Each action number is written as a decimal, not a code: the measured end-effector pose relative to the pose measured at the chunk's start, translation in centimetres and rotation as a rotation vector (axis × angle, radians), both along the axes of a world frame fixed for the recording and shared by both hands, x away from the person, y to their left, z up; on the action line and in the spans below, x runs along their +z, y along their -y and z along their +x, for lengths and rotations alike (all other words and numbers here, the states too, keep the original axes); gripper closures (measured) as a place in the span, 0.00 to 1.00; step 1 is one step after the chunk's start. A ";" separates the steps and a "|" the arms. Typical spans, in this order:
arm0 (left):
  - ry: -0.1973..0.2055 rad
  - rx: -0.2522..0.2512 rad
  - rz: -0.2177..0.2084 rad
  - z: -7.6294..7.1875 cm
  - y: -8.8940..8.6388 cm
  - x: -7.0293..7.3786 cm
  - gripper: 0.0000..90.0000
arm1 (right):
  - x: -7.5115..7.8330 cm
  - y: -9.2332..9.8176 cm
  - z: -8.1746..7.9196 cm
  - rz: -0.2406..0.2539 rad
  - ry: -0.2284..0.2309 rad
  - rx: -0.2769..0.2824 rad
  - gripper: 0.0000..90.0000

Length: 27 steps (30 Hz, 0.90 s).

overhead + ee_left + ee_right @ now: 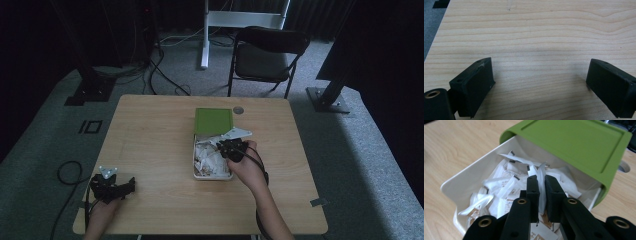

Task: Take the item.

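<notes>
Wooden surface (150,145) stands on grey carpet, a black folding chair (267,52) beyond its far edge. Near the surface's middle sits a white box (461,182) with a green lid (571,142) slid partly back, filled with small white paper packets (504,187). Right gripper (541,195) is over the box interior; its fingers (533,192) are pressed on one upright white packet (541,176). Left gripper (540,82) rests low at the near left corner, fingers (475,82) spread wide over bare wood, holding nothing.

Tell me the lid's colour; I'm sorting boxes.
Green lid, clearest in the right gripper view.
</notes>
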State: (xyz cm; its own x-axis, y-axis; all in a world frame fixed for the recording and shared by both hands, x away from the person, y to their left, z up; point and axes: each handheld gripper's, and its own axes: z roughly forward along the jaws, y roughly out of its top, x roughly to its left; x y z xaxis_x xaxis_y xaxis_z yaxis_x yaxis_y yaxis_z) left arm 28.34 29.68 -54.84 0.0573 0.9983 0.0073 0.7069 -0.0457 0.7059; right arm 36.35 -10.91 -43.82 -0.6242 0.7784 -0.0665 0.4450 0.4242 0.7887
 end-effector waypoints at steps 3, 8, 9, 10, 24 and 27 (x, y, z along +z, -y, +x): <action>-0.001 -0.001 0.001 0.0 0.0 0.0 0.09 | 0.1 0.2 -0.1 0.017 0.009 -0.001 0.92; -0.002 -0.002 0.003 0.0 0.0 0.0 0.09 | 0.9 0.8 -0.3 0.041 0.030 -0.013 0.95; -0.001 -0.002 0.003 0.0 0.0 0.0 0.09 | 1.1 0.9 -0.3 0.041 0.033 -0.012 0.96; -0.001 -0.002 0.003 0.0 0.0 0.0 0.09 | 1.2 0.9 -0.3 0.038 0.032 -0.007 0.96; -0.002 -0.002 0.002 0.0 0.0 0.0 0.09 | 3.2 1.4 -0.6 0.097 0.072 -0.004 0.99; -0.001 -0.002 0.002 0.0 0.0 0.0 0.09 | 3.6 1.6 -0.5 0.107 0.078 -0.002 0.99</action>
State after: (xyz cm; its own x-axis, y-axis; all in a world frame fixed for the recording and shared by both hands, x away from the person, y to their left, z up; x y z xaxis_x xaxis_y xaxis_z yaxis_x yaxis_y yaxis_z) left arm 28.34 29.70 -54.83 0.0594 0.9982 0.0092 0.7077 -0.0486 0.7049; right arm 35.89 -12.46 -40.24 -0.6191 0.7847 -0.0315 0.3812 0.3353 0.8615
